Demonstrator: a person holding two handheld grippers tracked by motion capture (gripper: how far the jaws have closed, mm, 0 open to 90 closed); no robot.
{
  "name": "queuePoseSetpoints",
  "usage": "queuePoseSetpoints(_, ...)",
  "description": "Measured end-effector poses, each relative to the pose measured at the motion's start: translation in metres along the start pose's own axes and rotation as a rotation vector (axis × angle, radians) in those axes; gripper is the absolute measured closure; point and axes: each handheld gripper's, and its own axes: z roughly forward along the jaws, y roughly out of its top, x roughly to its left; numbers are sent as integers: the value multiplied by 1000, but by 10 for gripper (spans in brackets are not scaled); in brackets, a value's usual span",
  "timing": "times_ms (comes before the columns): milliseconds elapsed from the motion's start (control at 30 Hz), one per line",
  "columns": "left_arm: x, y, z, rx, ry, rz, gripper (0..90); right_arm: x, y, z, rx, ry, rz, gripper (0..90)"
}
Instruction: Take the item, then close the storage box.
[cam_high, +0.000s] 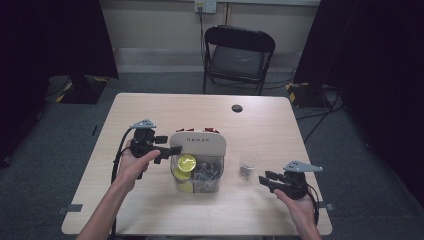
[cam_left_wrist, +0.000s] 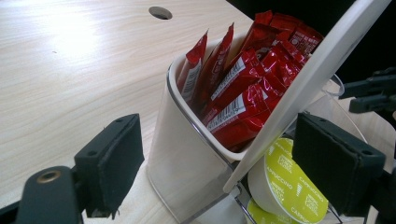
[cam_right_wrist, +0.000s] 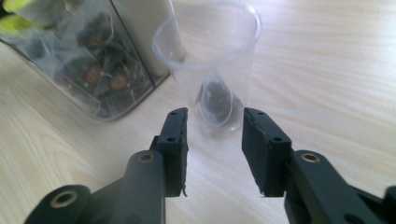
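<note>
A pale wooden worktop (cam_high: 150, 107) carries a clear-walled organiser (cam_high: 198, 165) near its middle, with a clear plastic cup (cam_high: 249, 162) standing just to its right, apart from it. From the high view the organiser's white lid (cam_high: 198, 144) hides most of the back compartment, and a yellow-green capsule (cam_high: 187, 161) shows behind the front wall beside darker pods.

The left claw (cam_high: 167, 151) is held at the organiser's left side, its jaws spread wide. The left gripper view supplies what the overhead camera cannot: red sachets (cam_left_wrist: 243, 88) packed upright in a white inner tub (cam_left_wrist: 187, 140), the lid (cam_left_wrist: 308, 88) tilted up at an angle, and a capsule (cam_left_wrist: 287, 186) printed "cappuccino" below it. The organiser sits between the two pads (cam_left_wrist: 116, 158), neither visibly touching it.

The right claw (cam_high: 267, 179) rests low near the worktop's front right, released and pointing toward the cup. The right gripper view shows the cup (cam_right_wrist: 215, 70) just beyond the parted jaws (a small dark item (cam_right_wrist: 217, 100) lies at its bottom, too blurred to identify) and the organiser's dark pods (cam_right_wrist: 105, 70) to its left.

A black folding chair (cam_high: 237, 55) stands behind the worktop.
</note>
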Motion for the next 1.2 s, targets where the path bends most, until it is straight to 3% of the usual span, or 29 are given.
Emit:
queuePoseSetpoints(267, 5, 3, -17, -45, -5, -16, 186, -3, -15, 13, 56, -40, 5, 457)
queuePoseSetpoints(533, 14, 6, -35, -100, 20, -41, 196, -15, -24, 22, 113, -118, 21, 303)
queuePoseSetpoints(633, 15, 5, -35, -105, 35, -48, 196, -16, -27, 26, 130, -122, 19, 255)
queuePoseSetpoints(833, 20, 10, -31, -120, 59, -65, 196, -15, -31, 31, 152, -175, 0, 197)
queuePoseSetpoints(1033, 23, 19, -17, -113, 50, -72, 203, -11, -33, 37, 149, -248, -51, 141)
queuePoseSetpoints(1200, 22, 23, -14, -103, 49, -66, 199, -11, -35, 38, 132, -250, -53, 129)
